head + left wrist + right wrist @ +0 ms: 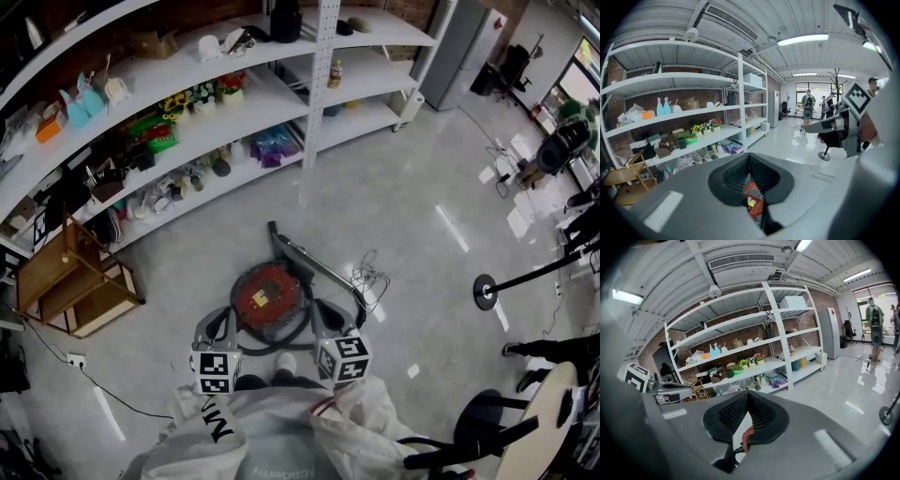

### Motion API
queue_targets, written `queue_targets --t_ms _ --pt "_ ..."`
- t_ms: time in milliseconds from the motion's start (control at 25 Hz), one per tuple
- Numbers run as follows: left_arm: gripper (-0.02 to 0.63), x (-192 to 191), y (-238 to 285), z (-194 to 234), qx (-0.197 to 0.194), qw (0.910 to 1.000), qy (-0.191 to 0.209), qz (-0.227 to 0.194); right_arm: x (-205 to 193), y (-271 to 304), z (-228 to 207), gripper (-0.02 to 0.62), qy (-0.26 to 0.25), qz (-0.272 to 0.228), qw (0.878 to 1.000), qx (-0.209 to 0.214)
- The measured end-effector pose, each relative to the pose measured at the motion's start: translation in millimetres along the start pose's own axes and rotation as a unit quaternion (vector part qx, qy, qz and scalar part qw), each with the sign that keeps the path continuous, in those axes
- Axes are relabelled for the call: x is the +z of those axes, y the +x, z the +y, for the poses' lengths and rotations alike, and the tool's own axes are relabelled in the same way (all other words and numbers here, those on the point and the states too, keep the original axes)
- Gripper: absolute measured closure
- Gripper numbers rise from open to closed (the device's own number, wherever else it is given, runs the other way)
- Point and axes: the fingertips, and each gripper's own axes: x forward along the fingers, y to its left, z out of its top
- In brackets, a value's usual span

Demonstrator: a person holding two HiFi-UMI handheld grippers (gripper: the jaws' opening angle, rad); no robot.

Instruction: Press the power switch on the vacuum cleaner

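- Red round canister vacuum cleaner point(269, 293) sits on the pale grey polished floor point(403, 206), just ahead of the person's feet. A sliver of its red top shows below the jaws in both gripper views.
- Left gripper point(749, 156): jaws together at the tips, nothing between them.
- Right gripper point(746, 394): the same, tips closed and empty.
- Both hang above the vacuum's near edge, no contact visible.
- Power switch cannot be picked out on the red top. Judged: press not yet made, so the whole task is left. 1 gripper has to come down, find the switch and push.
- Around:
  - silver metal wand point(314, 262) angled off the body
  - black hose point(281, 343) ringing the near side
  - loose white cable coil point(368, 277) beside it
  - long white shelving unit point(319, 56) behind
  - wooden folding stool point(70, 281) at left
  - black round-base stand point(486, 292) at right
- The hose loop could get in the way of a low approach.
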Motion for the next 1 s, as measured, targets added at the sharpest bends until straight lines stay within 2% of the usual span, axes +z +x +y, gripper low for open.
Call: queue_targets --t_ms 360,1000 --pt "0.606 -4.1 -2.9 5.1 0.007 0.9997 0.01 0.019 -6.6 5.2 -0.1 0.595 0.018 0.007 1.0 0.006" --pt "0.606 -14.7 15.7 9.6 -0.03 0.9987 0.006 0.041 -21.0 9.1 -12.6 0.595 0.034 0.037 0.998 -0.039"
